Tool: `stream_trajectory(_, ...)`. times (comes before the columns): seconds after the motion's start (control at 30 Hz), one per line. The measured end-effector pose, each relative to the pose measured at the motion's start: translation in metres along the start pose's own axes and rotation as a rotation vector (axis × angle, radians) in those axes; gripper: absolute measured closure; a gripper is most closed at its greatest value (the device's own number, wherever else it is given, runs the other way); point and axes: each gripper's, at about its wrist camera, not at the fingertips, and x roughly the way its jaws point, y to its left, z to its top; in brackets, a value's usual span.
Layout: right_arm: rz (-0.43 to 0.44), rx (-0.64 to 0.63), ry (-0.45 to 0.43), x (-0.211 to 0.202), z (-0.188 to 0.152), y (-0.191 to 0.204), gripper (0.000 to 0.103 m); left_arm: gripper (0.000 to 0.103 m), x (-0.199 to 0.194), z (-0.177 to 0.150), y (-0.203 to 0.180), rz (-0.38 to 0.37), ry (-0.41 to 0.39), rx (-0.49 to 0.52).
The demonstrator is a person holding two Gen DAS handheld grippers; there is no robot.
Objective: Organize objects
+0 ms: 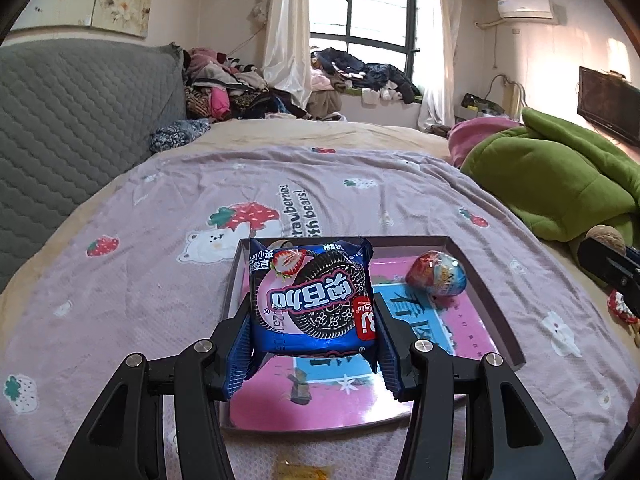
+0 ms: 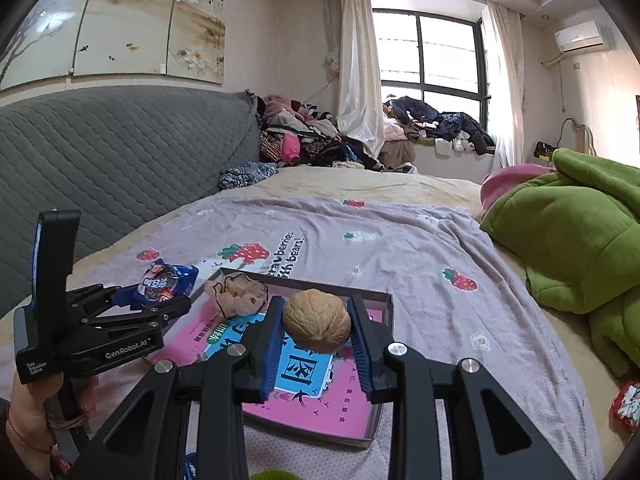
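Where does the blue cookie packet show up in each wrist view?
Left wrist view: the blue cookie packet sits centre frame, clamped in the left hand-held gripper above the shallow tray.
Right wrist view: the packet is at left, held by the same gripper, seen side-on beside the tray.
Shared landmark: the tray's pink and blue floor.

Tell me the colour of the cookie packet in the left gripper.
The cookie packet is blue with a pink panel, clearest in the left wrist view.
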Motion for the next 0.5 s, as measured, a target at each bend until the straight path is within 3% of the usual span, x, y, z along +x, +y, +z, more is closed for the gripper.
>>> stream_trajectory(0.33, -0.01, 0.049, 0.008, 0.037, 0.012, 0.007, 0.071, 0.048, 0.023, -0.014, 0.007, -0.007, 0.008, 0.032)
stream_trajectory(0.5, -0.033, 0.041, 0.0, 0.053, 0.001, 0.006, 0.071, 0.048, 0.029, -0.017, 0.01, -0.001, 0.017, 0.027)
